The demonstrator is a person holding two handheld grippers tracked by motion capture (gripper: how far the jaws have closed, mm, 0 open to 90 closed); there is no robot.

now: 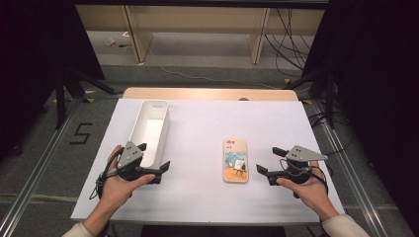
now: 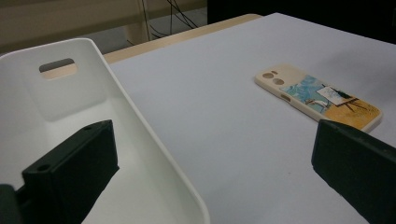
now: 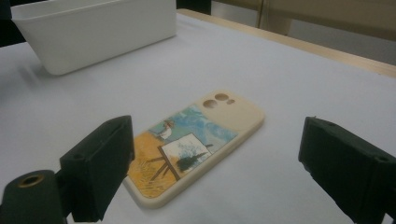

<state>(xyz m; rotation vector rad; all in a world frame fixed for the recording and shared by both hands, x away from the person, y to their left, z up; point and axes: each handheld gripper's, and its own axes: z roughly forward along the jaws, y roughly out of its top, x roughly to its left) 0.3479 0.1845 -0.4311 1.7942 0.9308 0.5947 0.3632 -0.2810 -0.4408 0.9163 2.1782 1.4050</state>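
A cream phone case (image 1: 235, 160) printed with a painting lies flat on the white table cover, camera holes at its far end. An empty white bin (image 1: 150, 129) with a handle slot stands to its left. My left gripper (image 1: 155, 157) is open at the bin's near end. In the left gripper view (image 2: 212, 140) one jaw hangs inside the bin (image 2: 140, 116) and the other outside over the cover, with the phone case (image 2: 317, 95) off to the right. My right gripper (image 1: 268, 160) is open just right of the case. In the right gripper view (image 3: 219, 140) the phone case (image 3: 196, 144) lies between and ahead of the jaws, untouched.
The white cover (image 1: 197, 197) spreads over a wooden table whose far edge (image 1: 207, 94) shows bare. In the right gripper view the bin (image 3: 93, 32) stands beyond the case. Dark stands and cables sit on the floor around the table.
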